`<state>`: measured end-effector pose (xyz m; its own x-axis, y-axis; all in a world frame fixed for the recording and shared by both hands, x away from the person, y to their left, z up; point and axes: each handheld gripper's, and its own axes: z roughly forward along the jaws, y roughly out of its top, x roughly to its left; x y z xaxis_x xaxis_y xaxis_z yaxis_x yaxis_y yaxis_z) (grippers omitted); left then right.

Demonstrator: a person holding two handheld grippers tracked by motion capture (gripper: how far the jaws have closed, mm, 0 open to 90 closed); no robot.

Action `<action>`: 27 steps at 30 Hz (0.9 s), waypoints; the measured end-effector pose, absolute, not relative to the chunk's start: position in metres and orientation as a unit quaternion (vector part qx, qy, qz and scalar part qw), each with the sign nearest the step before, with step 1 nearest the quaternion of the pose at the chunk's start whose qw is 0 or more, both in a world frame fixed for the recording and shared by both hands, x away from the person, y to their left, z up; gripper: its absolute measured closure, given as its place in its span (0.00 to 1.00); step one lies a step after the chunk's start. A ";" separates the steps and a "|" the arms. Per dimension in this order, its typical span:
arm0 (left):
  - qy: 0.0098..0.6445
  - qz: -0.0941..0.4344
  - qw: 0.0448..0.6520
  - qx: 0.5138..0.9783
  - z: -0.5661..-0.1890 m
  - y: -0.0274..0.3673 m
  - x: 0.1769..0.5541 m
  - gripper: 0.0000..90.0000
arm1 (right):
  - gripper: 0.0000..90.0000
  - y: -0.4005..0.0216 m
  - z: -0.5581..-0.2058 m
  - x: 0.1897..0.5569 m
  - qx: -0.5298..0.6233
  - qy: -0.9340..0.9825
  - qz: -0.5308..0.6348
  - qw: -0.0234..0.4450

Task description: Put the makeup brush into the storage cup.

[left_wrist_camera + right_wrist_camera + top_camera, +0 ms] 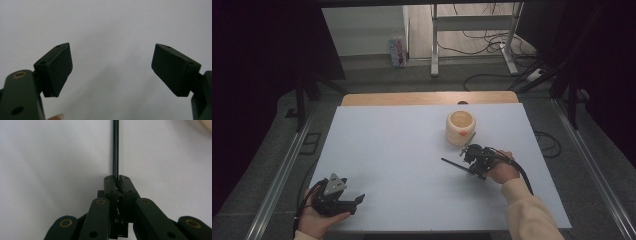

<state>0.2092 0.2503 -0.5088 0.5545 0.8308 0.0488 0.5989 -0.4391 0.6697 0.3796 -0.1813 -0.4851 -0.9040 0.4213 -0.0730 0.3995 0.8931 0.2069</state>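
Your right gripper point(460, 163) has its fingers point(110, 185) clamped on a thin black rod point(115, 150), which sticks out over the white desk point(402, 150) just beside the cream pot point(460, 127). Your left gripper point(357, 202) rests at the desk's near left corner, fingers point(58, 68) wide apart, holding nothing.

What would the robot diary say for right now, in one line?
right gripper: shut on thin black rod | left gripper: open, holds nothing | cream pot: beside right gripper

pot point(461, 127) on table point(402, 150), right rear
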 end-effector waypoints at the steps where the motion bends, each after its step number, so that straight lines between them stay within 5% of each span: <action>1: 0.432 0.189 0.306 0.827 -0.509 0.250 0.209 0.20 | 0.95 -0.182 -0.484 0.379 0.214 0.970 0.098 0.058; 27: 0.432 0.194 0.309 0.825 -0.508 0.251 0.209 0.20 | 0.95 -0.189 -0.461 0.375 0.220 0.960 0.170 0.035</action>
